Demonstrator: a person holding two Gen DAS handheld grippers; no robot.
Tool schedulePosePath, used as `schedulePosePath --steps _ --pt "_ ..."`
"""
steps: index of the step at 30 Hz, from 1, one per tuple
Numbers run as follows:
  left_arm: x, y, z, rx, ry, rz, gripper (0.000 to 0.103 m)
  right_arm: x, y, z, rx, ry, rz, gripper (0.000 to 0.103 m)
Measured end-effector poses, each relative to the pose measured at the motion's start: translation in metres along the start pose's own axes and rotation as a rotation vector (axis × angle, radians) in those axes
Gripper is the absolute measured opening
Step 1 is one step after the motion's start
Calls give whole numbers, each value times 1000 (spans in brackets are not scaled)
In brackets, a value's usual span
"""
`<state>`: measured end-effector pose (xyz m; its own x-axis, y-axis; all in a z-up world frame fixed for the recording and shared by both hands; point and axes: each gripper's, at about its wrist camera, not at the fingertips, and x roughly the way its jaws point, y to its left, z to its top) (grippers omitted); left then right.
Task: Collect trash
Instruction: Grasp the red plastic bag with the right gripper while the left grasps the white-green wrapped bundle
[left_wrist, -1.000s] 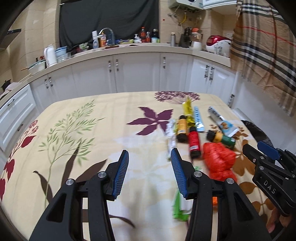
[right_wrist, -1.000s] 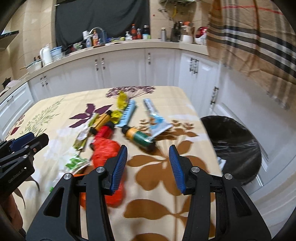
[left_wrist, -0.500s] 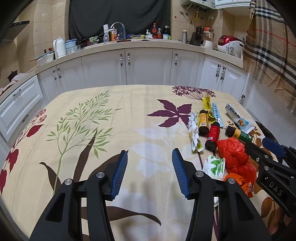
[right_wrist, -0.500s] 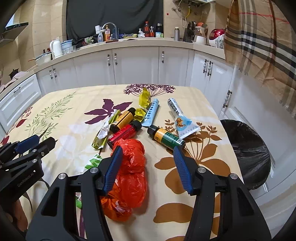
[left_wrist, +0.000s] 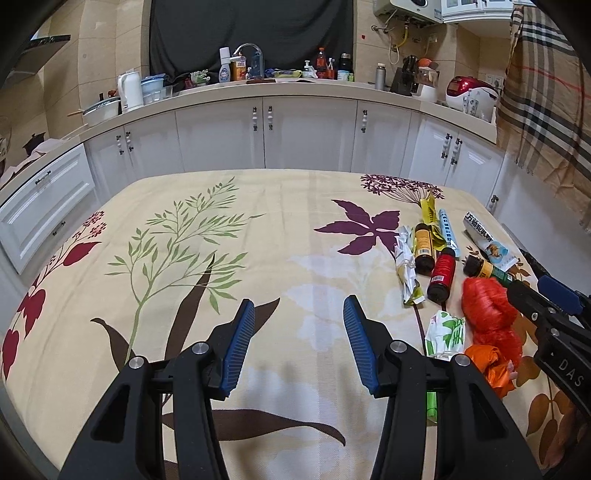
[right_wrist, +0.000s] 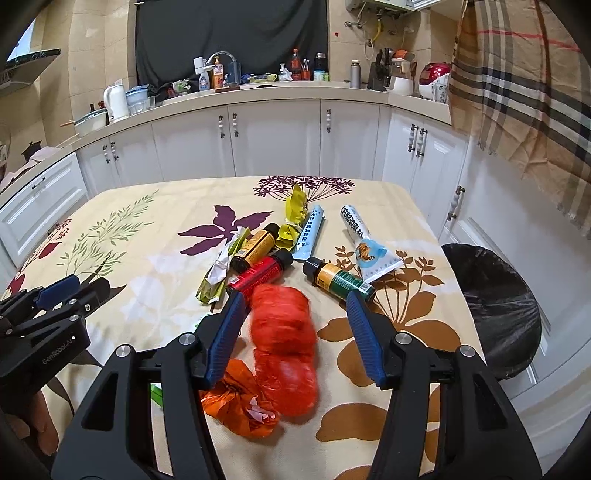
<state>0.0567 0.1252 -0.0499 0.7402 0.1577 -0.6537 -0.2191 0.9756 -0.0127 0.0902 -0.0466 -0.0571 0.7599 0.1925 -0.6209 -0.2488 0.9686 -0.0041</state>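
The trash lies bunched on the right side of the counter (right_wrist: 122, 321), close to the black-lined bin (right_wrist: 495, 306) beside that edge, so drops are short. The right gripper (right_wrist: 295, 325) hangs with fingers spread wide around the red bag (right_wrist: 284, 332), grasping nothing, likely its first pick. The left gripper (left_wrist: 299, 345), released too, waits over bare cloth.
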Motion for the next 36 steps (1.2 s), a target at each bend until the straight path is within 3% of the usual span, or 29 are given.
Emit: schedulePosePath --steps 10,12,13,36 --pt "-1 -9 -4 19 9 -23 50 25 -2 -10 -3 89 -19 56" --pt "-1 -15 -5 30 12 -33 50 28 -3 -12 -5 105 -9 50" --pt "-2 -17 -5 33 12 -37 50 28 -2 -13 -6 109 -1 37" --pt "6 -76 -22 133 68 -149 55 11 -39 -19 63 70 -21 37"
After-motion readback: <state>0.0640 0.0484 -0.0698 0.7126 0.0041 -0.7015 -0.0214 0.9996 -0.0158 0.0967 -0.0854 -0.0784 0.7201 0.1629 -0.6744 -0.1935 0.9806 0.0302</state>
